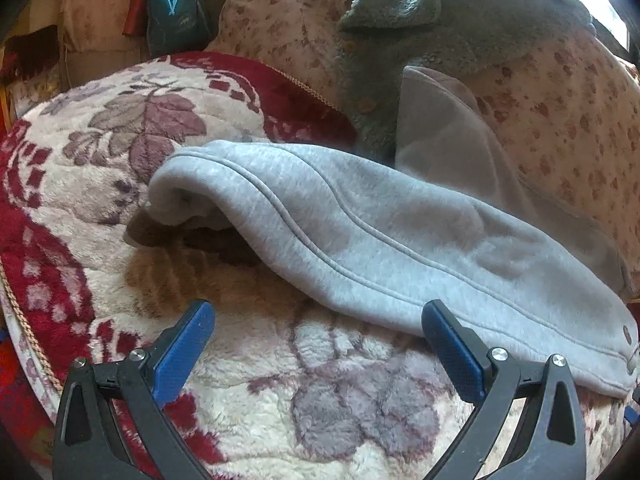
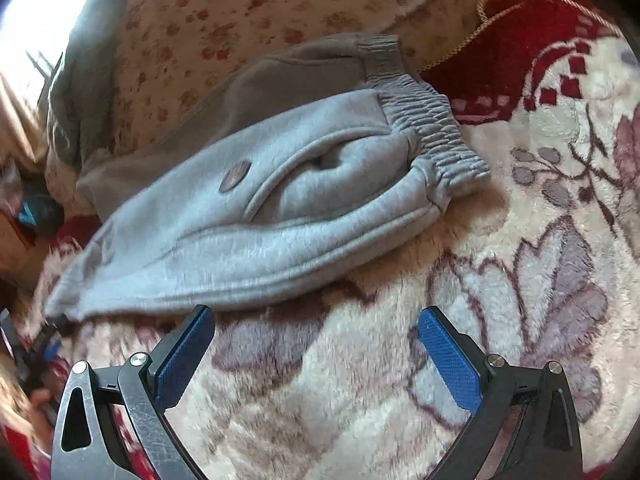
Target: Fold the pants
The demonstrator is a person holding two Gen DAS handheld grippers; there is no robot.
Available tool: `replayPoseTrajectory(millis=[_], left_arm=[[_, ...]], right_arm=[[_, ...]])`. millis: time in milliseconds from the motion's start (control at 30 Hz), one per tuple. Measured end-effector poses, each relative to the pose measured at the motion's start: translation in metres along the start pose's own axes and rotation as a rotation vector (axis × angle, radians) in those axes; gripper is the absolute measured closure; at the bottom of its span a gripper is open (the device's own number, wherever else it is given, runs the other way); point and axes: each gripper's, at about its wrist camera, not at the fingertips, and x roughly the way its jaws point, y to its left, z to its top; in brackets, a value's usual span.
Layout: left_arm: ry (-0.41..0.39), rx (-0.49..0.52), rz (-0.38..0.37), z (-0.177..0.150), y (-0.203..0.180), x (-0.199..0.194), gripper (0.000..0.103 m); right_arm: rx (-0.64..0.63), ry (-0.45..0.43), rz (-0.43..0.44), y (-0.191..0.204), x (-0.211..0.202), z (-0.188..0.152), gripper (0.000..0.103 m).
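Grey fleece pants [image 1: 380, 236] lie folded in a long bundle on a plush red and cream floral blanket [image 1: 248, 360]. In the right wrist view the pants [image 2: 280, 208] show an elastic waistband [image 2: 432, 128], a pocket opening and a small round patch [image 2: 235, 176]. My left gripper [image 1: 318, 316] is open and empty, just in front of the pants' near edge. My right gripper [image 2: 316, 320] is open and empty, close to the near edge of the pants, over the blanket [image 2: 400, 380].
A pink spotted duvet [image 1: 560, 120] is piled behind the pants, with a dark green fleece garment [image 1: 440, 12] on top. A teal bag [image 1: 176, 12] stands at the far left. Bright window light falls on the back [image 2: 36, 8].
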Motion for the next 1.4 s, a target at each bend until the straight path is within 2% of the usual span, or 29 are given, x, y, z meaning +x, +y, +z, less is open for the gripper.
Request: replayPoseTrajectory(millis=[167, 367, 400, 467, 500, 567, 600, 633, 667, 700, 733, 767, 800, 1000, 1100, 1400], left_arm=[[0.018, -0.03, -0.005, 0.007, 0.001, 0.019, 0.0], [0.047, -0.048, -0.01, 0.019, 0.0, 0.041, 0.0], [0.051, -0.052, -0.01, 0.022, 0.0, 0.043, 0.0], [0.059, -0.069, -0.027, 0.027, 0.0, 0.048, 0.0], [0.062, -0.077, -0.041, 0.028, 0.001, 0.05, 0.0], [0.069, -0.1, -0.084, 0.032, 0.001, 0.054, 0.005], [0.069, -0.11, -0.112, 0.032, 0.001, 0.054, 0.023], [0.067, -0.115, -0.13, 0.033, 0.001, 0.054, 0.047], [0.066, -0.104, -0.114, 0.033, -0.001, 0.054, 0.06], [0.065, -0.091, -0.094, 0.033, -0.002, 0.054, 0.081], [0.059, -0.082, -0.088, 0.033, -0.002, 0.052, 0.088], [0.056, -0.082, -0.106, 0.033, -0.001, 0.049, 0.089], [0.052, -0.082, -0.123, 0.033, 0.0, 0.045, 0.094], [0.01, -0.012, -0.195, 0.03, -0.006, 0.005, 0.094], [-0.008, -0.012, -0.241, 0.028, -0.005, -0.019, 0.094], [0.012, 0.043, -0.295, -0.003, 0.005, -0.067, 0.094]], right_arm=[[0.054, -0.027, 0.041, -0.007, 0.01, 0.017, 0.0], [0.06, -0.08, 0.056, -0.01, 0.023, 0.034, 0.002], [0.052, -0.089, 0.053, -0.01, 0.025, 0.036, 0.008], [0.047, -0.093, 0.055, -0.012, 0.03, 0.04, 0.03], [0.064, -0.082, 0.066, -0.016, 0.034, 0.041, 0.045], [0.098, -0.082, 0.097, -0.024, 0.035, 0.043, 0.053], [0.11, -0.083, 0.115, -0.027, 0.033, 0.043, 0.058], [0.115, -0.084, 0.131, -0.029, 0.03, 0.044, 0.063], [0.115, -0.088, 0.144, -0.03, 0.026, 0.044, 0.066], [0.107, -0.094, 0.156, -0.03, 0.021, 0.044, 0.07], [0.094, -0.099, 0.158, -0.029, 0.017, 0.044, 0.073], [0.081, -0.106, 0.164, -0.027, 0.012, 0.045, 0.074], [0.065, -0.116, 0.172, -0.025, 0.005, 0.045, 0.076], [0.021, -0.149, 0.212, -0.018, -0.03, 0.043, 0.081], [-0.001, -0.163, 0.227, -0.016, -0.05, 0.039, 0.083], [-0.065, -0.173, 0.253, -0.026, -0.118, 0.007, 0.085]])
